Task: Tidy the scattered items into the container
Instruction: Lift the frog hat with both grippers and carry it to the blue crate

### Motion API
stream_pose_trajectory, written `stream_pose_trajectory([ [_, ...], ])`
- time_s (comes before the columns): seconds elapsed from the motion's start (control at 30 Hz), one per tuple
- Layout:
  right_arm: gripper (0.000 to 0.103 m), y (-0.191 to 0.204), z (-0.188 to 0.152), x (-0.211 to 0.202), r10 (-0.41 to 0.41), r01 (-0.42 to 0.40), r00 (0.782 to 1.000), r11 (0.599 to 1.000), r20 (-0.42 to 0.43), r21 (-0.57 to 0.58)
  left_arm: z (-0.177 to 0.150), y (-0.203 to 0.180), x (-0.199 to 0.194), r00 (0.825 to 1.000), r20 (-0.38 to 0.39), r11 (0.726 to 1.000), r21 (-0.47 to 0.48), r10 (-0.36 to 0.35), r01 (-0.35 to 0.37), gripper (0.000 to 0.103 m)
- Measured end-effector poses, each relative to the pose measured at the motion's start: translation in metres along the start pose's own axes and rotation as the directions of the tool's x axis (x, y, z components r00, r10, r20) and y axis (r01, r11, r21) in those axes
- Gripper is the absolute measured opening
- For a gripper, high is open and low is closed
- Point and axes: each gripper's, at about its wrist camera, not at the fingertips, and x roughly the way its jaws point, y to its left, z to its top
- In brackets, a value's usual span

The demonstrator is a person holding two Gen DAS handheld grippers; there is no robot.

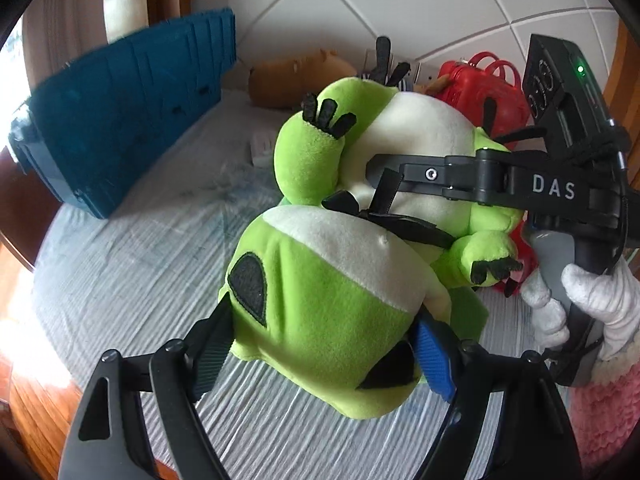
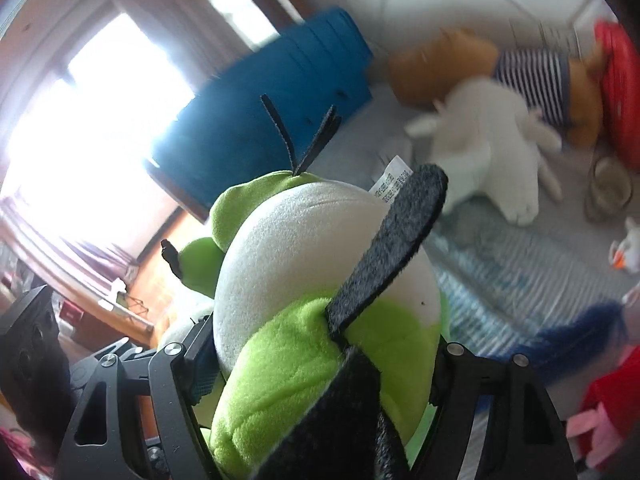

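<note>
A green and white plush frog [image 1: 332, 280] with black felt eyes and claws is held over the bed. My left gripper [image 1: 320, 344] is shut on its head end. My right gripper [image 2: 320, 368] is shut on its body [image 2: 312, 280]; that gripper also shows in the left wrist view [image 1: 384, 172], reaching in from the right. A blue plastic container [image 1: 128, 120] stands at the bed's far left and shows blurred in the right wrist view [image 2: 272, 112].
On the striped bedspread [image 1: 140, 280] lie a brown plush in a striped shirt [image 2: 480, 68], a white plush [image 2: 492, 144], a red bag [image 1: 480, 88], a small white toy [image 2: 624, 252] and a blue-haired toy [image 2: 576, 340]. A tiled wall [image 1: 400, 0] stands behind.
</note>
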Motion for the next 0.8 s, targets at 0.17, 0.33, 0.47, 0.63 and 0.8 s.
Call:
stream_pose_trajectory([
  [0.17, 0.076, 0.048, -0.001, -0.028, 0.033, -0.025, 0.997, 0.993, 0.074, -0.114, -0.008, 0.001, -0.044, 0.997, 0.065, 0.999, -0.015, 0.049, -0.048, 0.081],
  [0.33, 0.076, 0.091, 0.006, -0.044, 0.058, -0.039, 0.992, 0.985, 0.112, -0.168, -0.014, 0.011, -0.08, 0.989, 0.127, 0.997, -0.033, 0.075, -0.071, 0.081],
  [0.47, 0.076, 0.122, 0.008, -0.052, 0.057, -0.025, 0.988, 0.977, 0.142, -0.212, -0.018, 0.023, -0.099, 0.983, 0.167, 0.997, -0.036, 0.078, -0.073, 0.081],
  [0.63, 0.076, 0.155, 0.007, -0.055, 0.059, -0.017, 0.981, 0.974, 0.182, -0.225, -0.022, 0.042, -0.124, 0.975, 0.206, 0.997, -0.022, 0.08, -0.077, 0.081],
  [0.8, 0.076, 0.187, 0.0, -0.054, 0.048, 0.006, 0.977, 0.967, 0.205, -0.253, -0.033, 0.066, -0.145, 0.97, 0.232, 0.997, -0.031, 0.071, -0.065, 0.081],
])
